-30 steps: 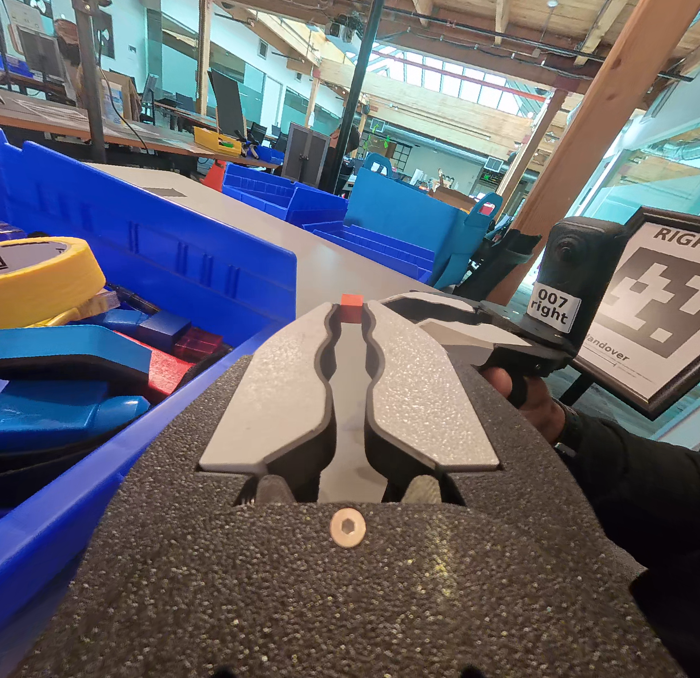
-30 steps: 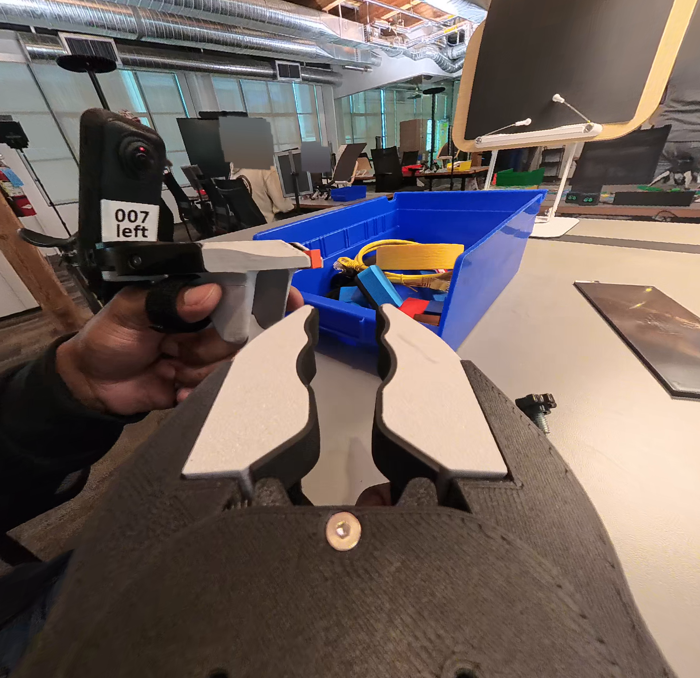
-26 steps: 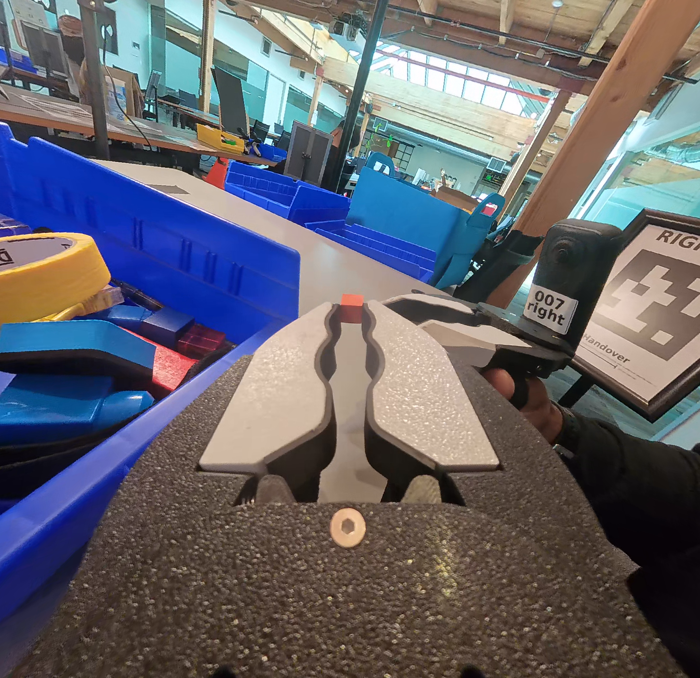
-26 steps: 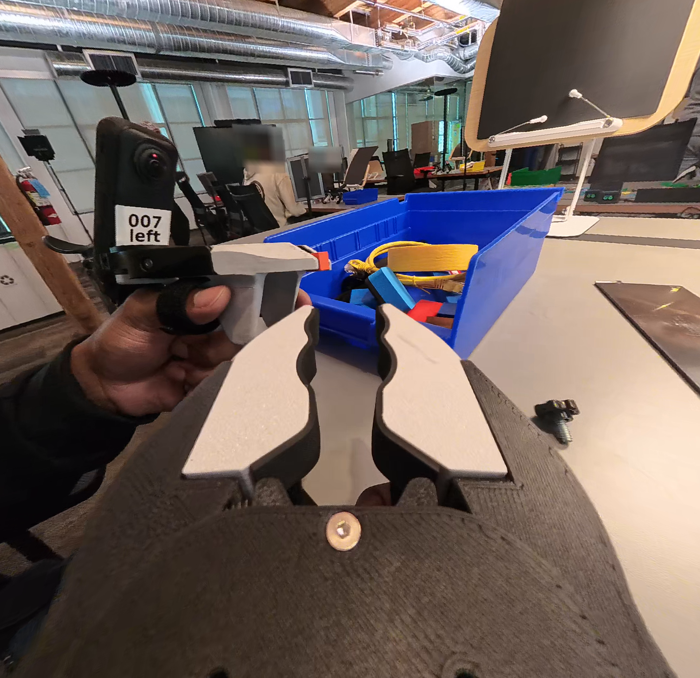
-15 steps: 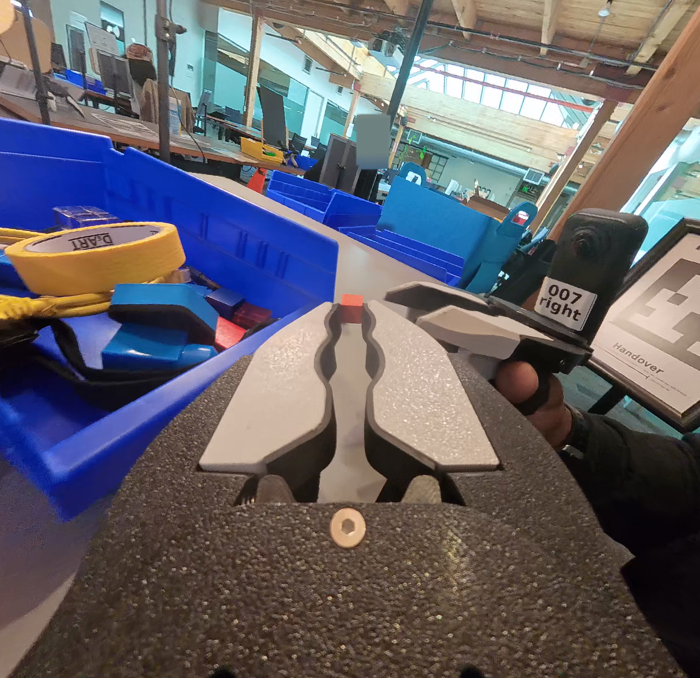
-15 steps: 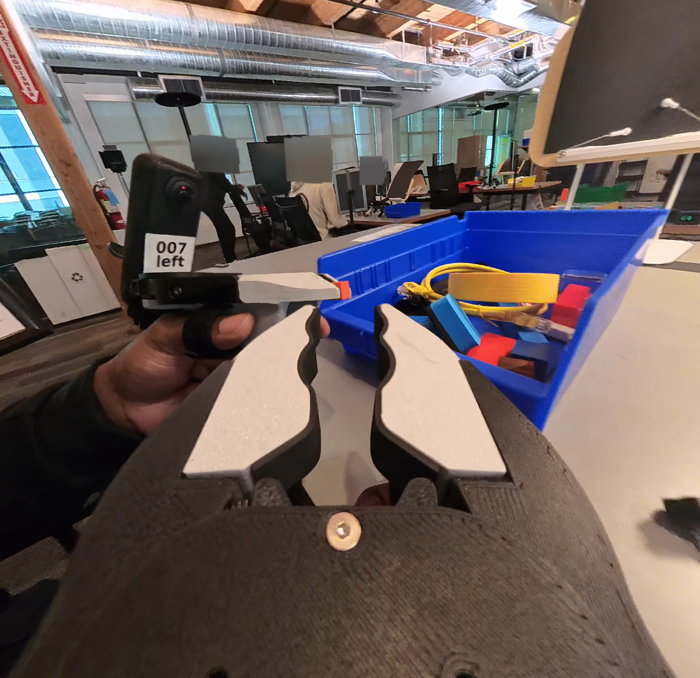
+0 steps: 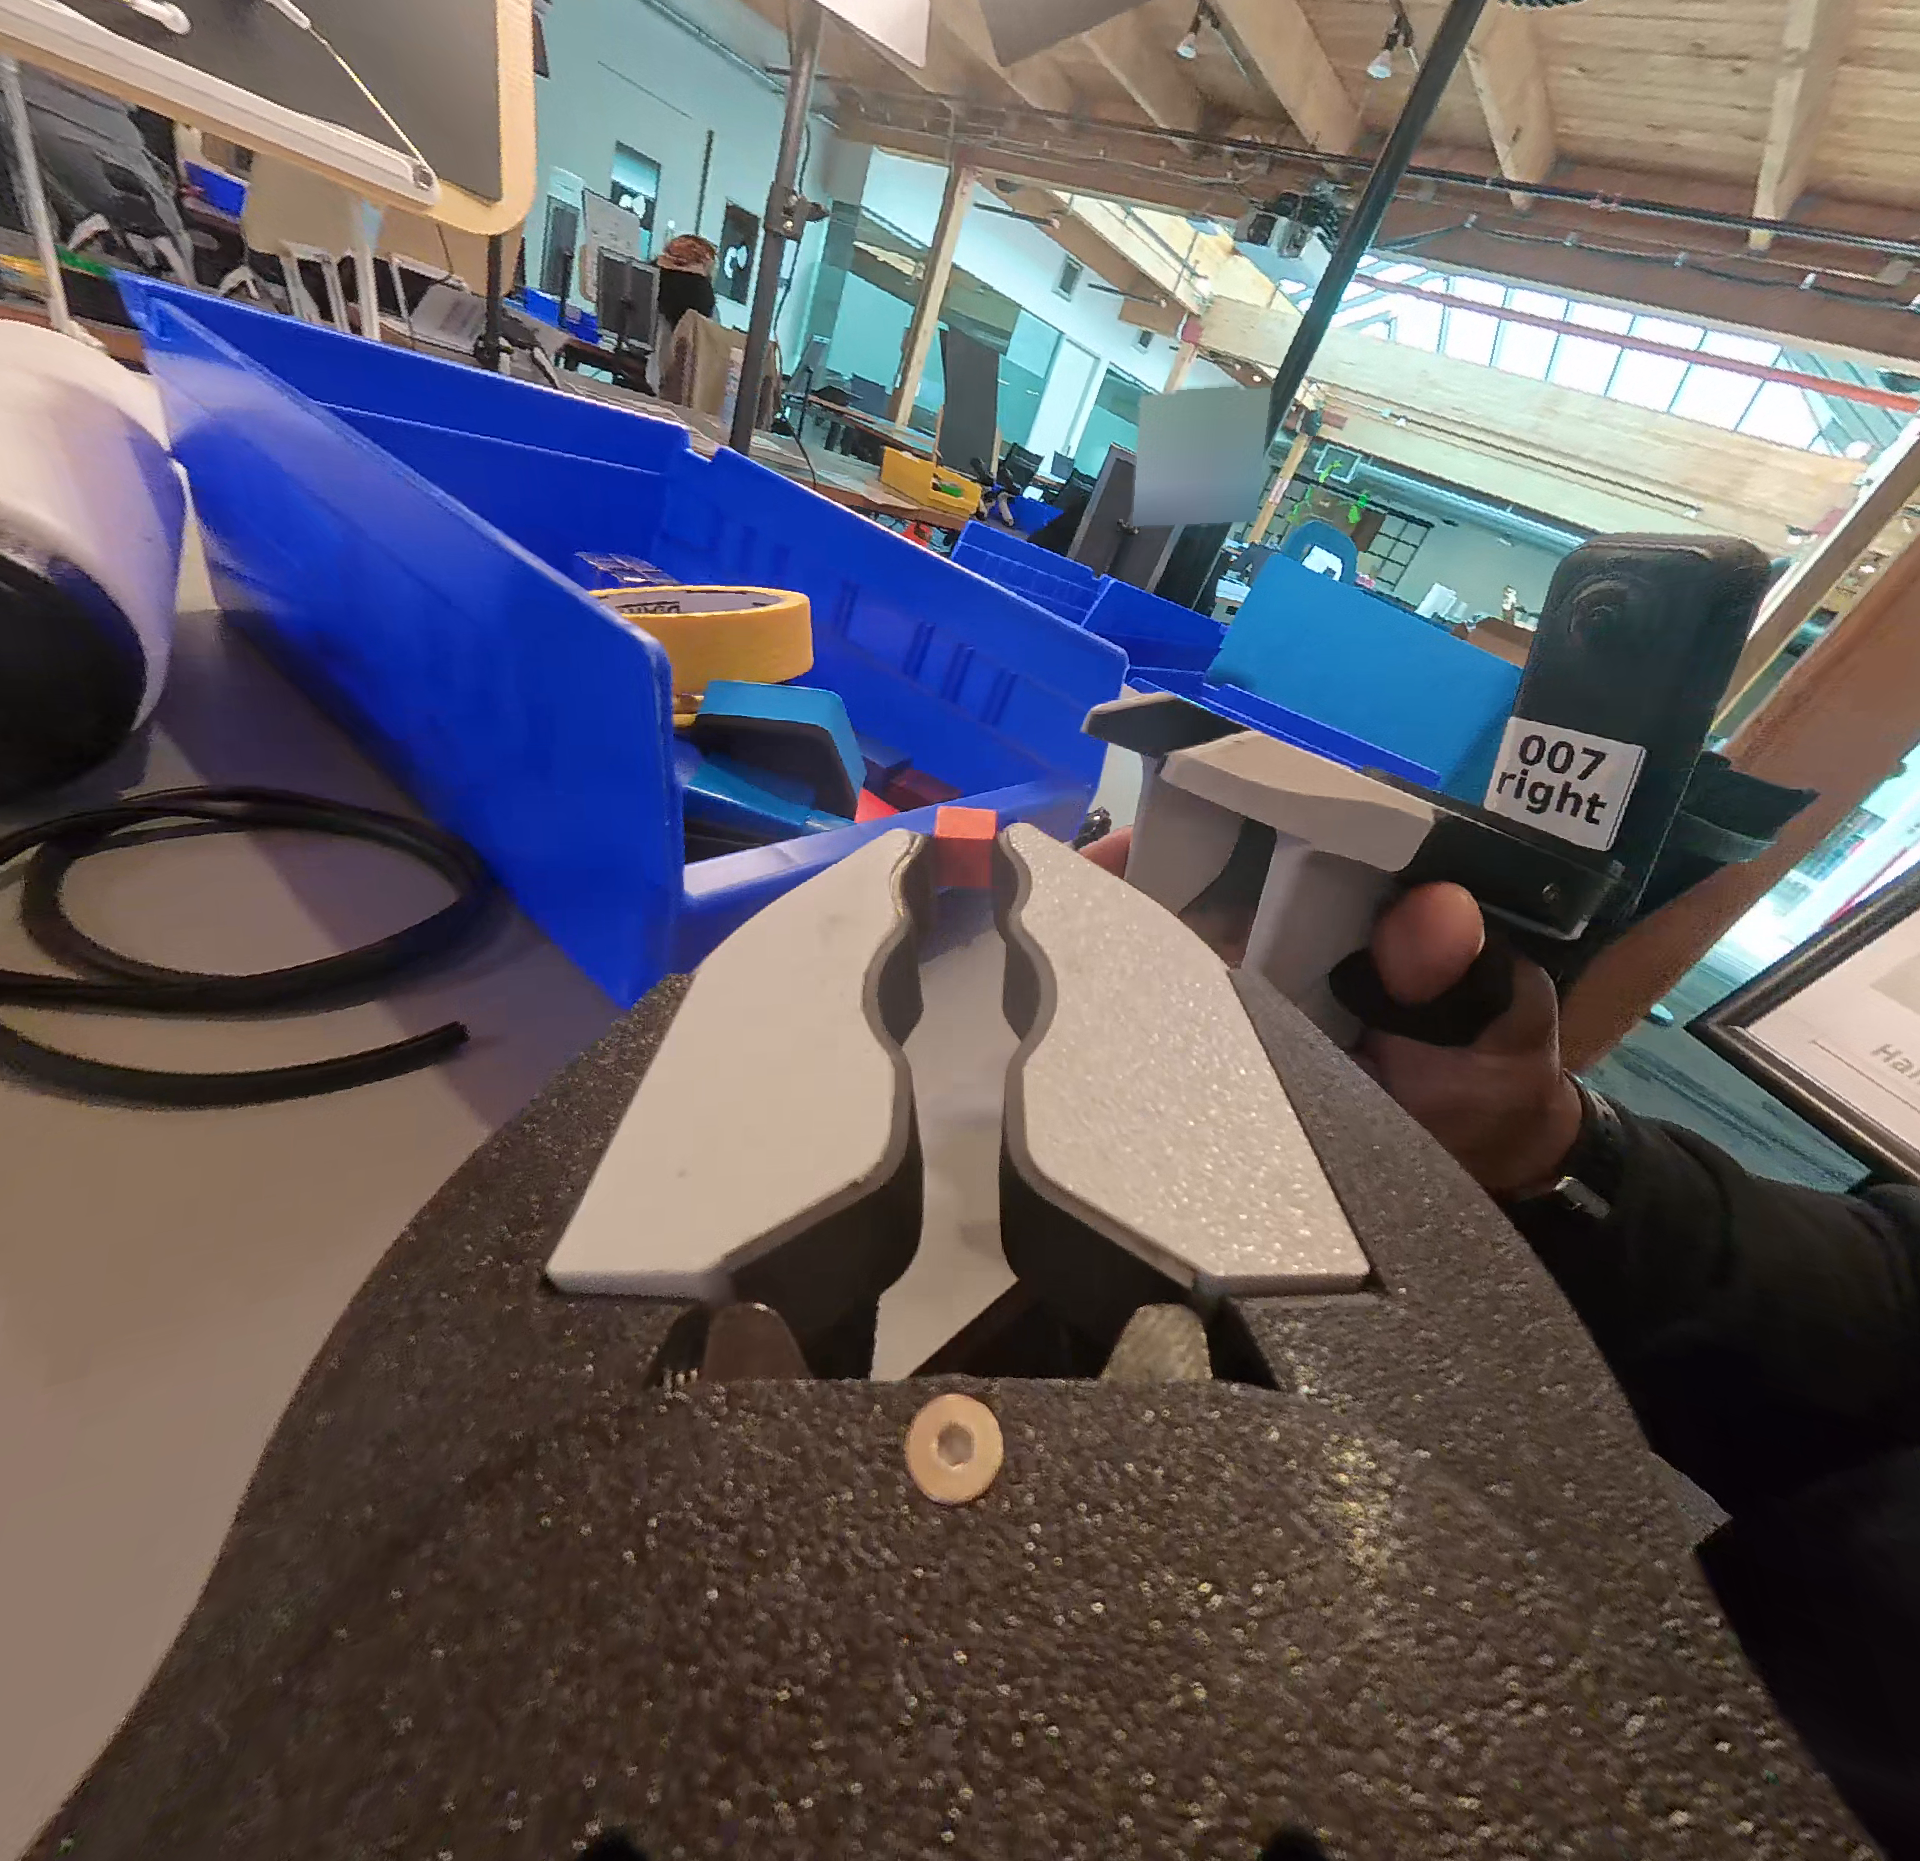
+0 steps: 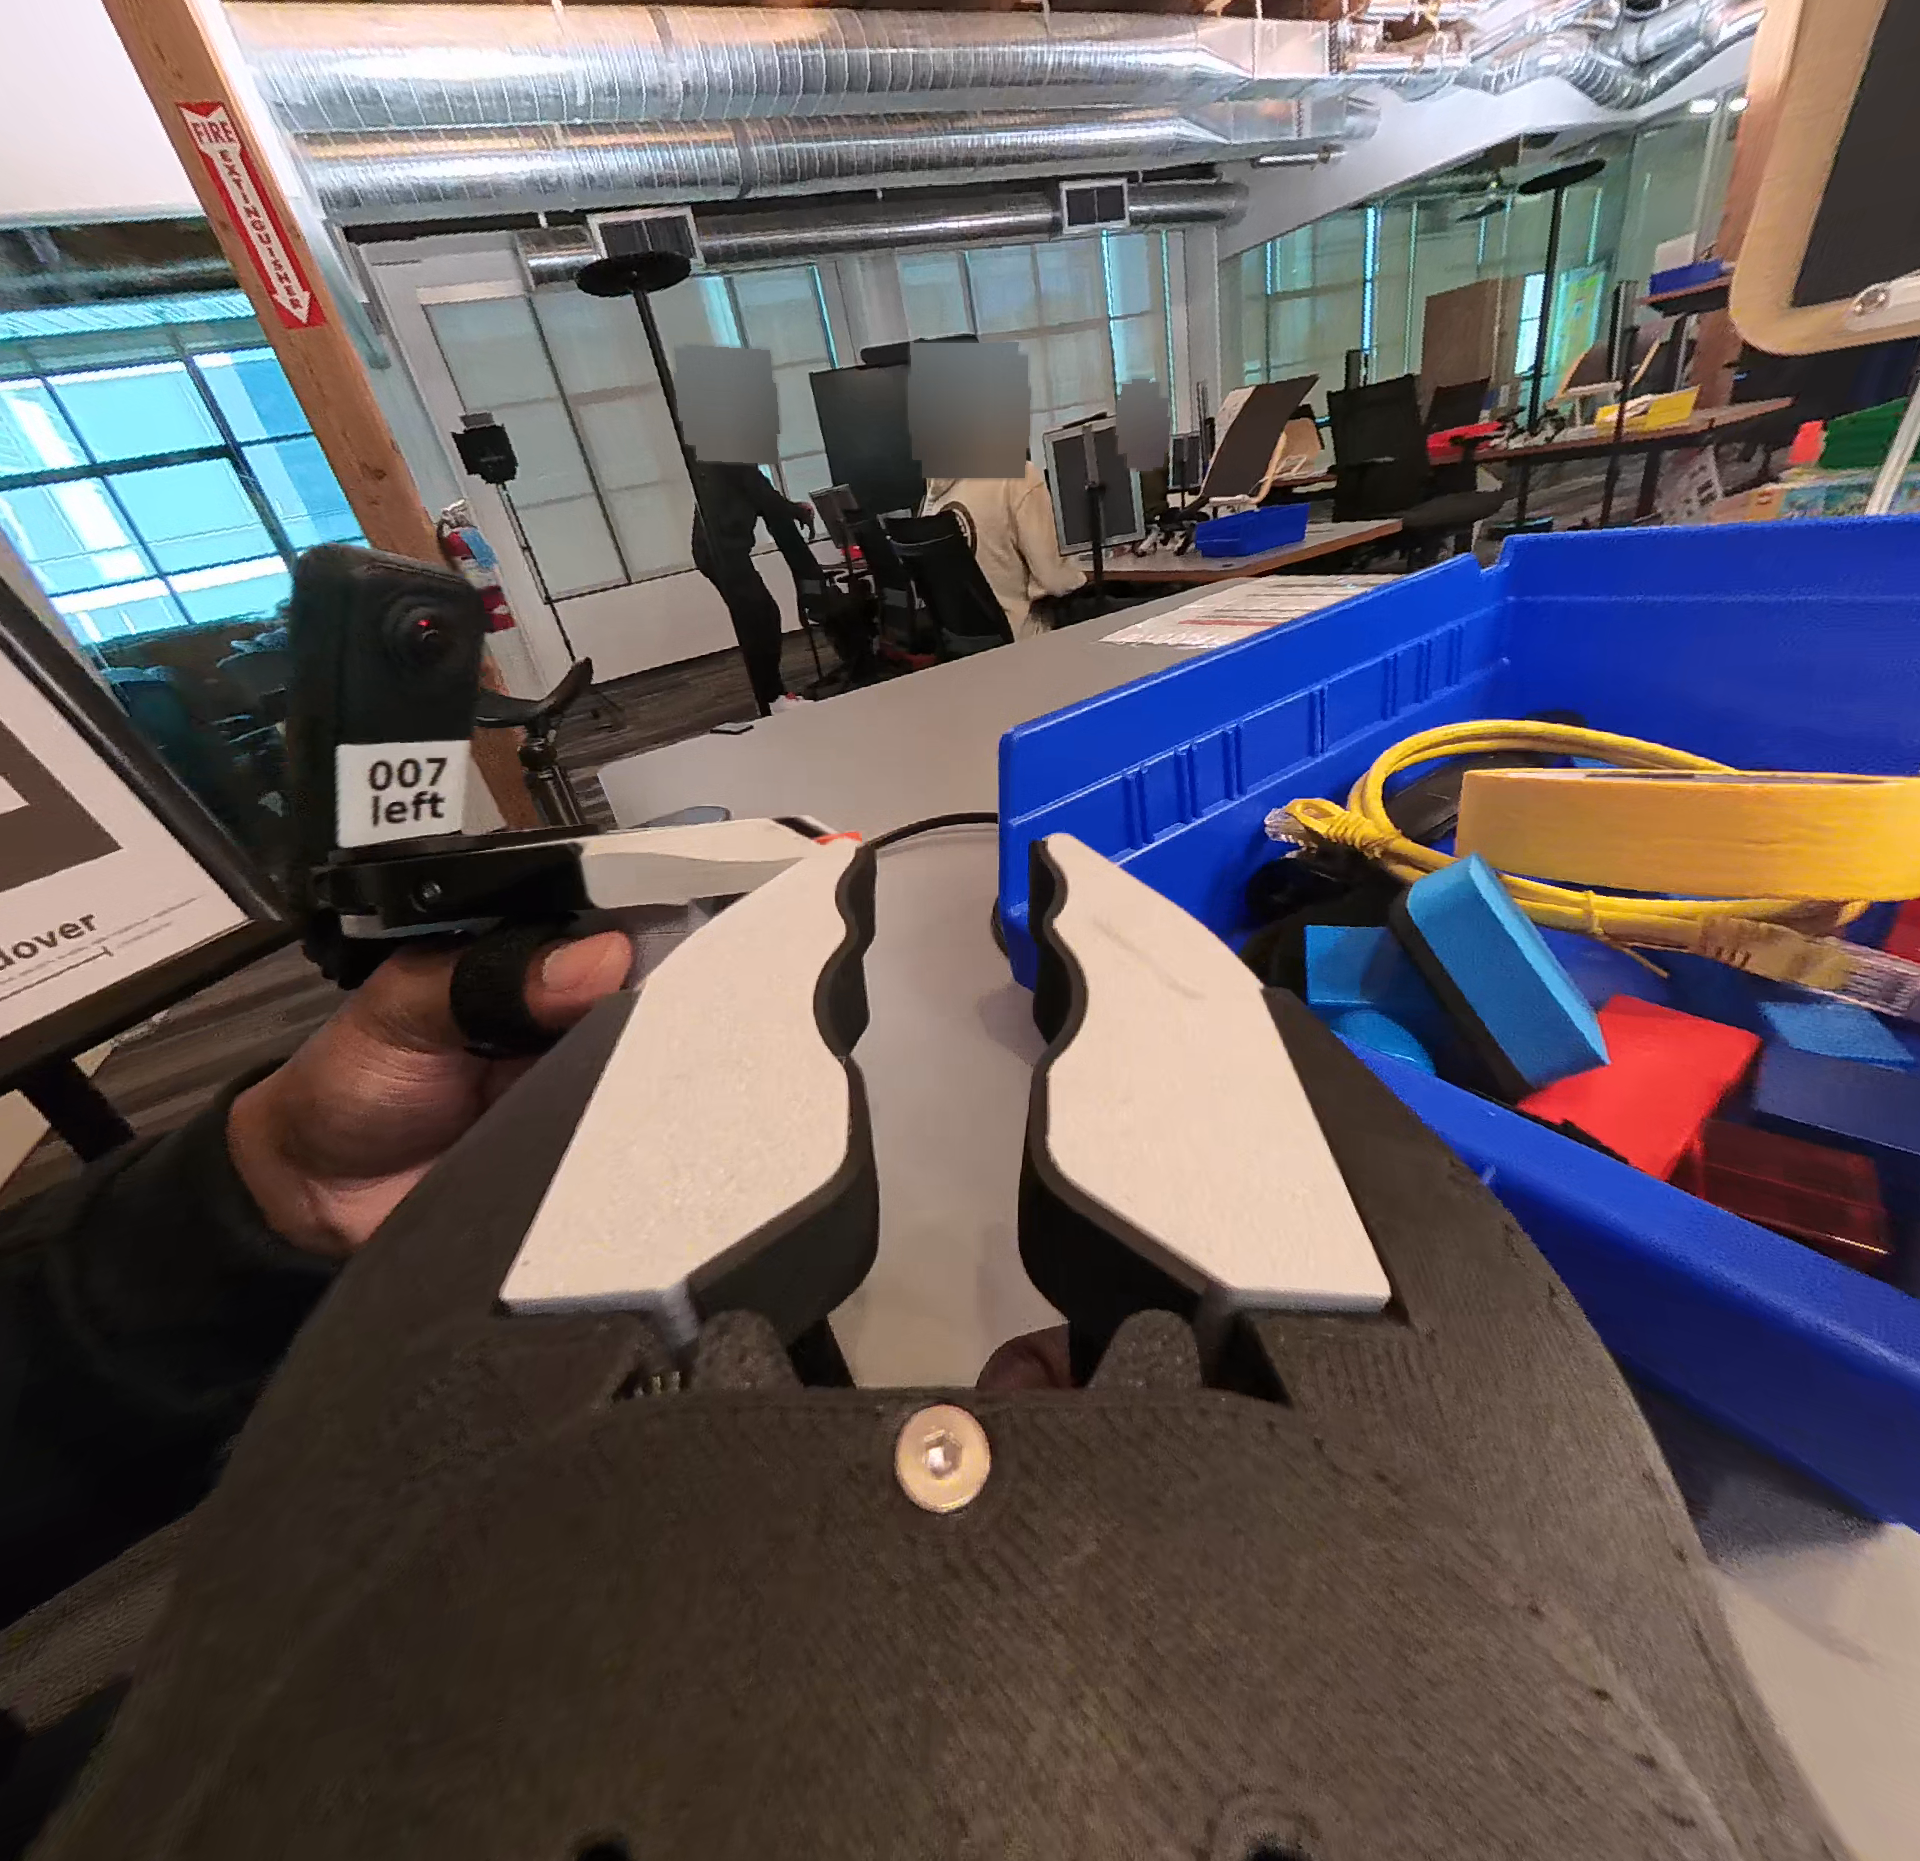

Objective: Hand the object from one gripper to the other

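1. Left gripper (image 7: 961,855): clenched on small red-orange block (image 7: 964,861), pinched at the fingertips, held above the table edge beside the blue bin (image 7: 468,668).
2. Right gripper (image 8: 948,855): jaws parted, empty, close beside the left.
3. Progress: pickup done; block not yet between the right fingers. Transfer and release remain.

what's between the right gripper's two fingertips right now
Nothing: in the right wrist view the right gripper is open, with bare grey table showing through the gap.
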### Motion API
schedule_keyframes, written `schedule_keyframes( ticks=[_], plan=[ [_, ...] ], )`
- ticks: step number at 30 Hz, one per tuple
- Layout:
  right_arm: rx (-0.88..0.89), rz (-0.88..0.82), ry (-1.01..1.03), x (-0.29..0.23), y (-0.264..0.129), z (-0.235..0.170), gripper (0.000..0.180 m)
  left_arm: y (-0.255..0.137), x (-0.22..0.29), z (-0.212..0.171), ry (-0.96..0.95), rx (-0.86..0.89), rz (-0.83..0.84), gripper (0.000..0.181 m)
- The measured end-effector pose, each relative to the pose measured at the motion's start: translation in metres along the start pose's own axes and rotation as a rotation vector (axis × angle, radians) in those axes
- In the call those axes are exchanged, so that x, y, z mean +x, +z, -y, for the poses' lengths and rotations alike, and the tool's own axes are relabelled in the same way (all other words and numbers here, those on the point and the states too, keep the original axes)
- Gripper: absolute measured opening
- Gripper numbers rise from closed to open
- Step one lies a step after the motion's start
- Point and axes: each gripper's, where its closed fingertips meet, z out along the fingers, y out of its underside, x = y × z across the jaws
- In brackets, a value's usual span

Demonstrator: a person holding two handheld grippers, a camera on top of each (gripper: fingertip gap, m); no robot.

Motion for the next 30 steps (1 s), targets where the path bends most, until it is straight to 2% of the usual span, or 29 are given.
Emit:
schedule_keyframes(
  ticks=[11, 24, 30],
  plan=[
    [-0.003, -0.041, 0.016, 0.006, 0.000, 0.001, 0.027, -0.004, -0.001, 0.000, 0.006, 0.009, 0.024, 0.011],
    [-0.020, -0.154, 0.028, 0.026, -0.029, 0.013, 0.027, 0.003, -0.006, 0.030, 0.023, 0.123, 0.018, 0.011],
    [-0.028, -0.168, 0.046, 0.034, -0.034, 0.011, 0.027, 0.004, -0.013, 0.031, -0.006, 0.157, 0.010, 0.011]
  ],
)
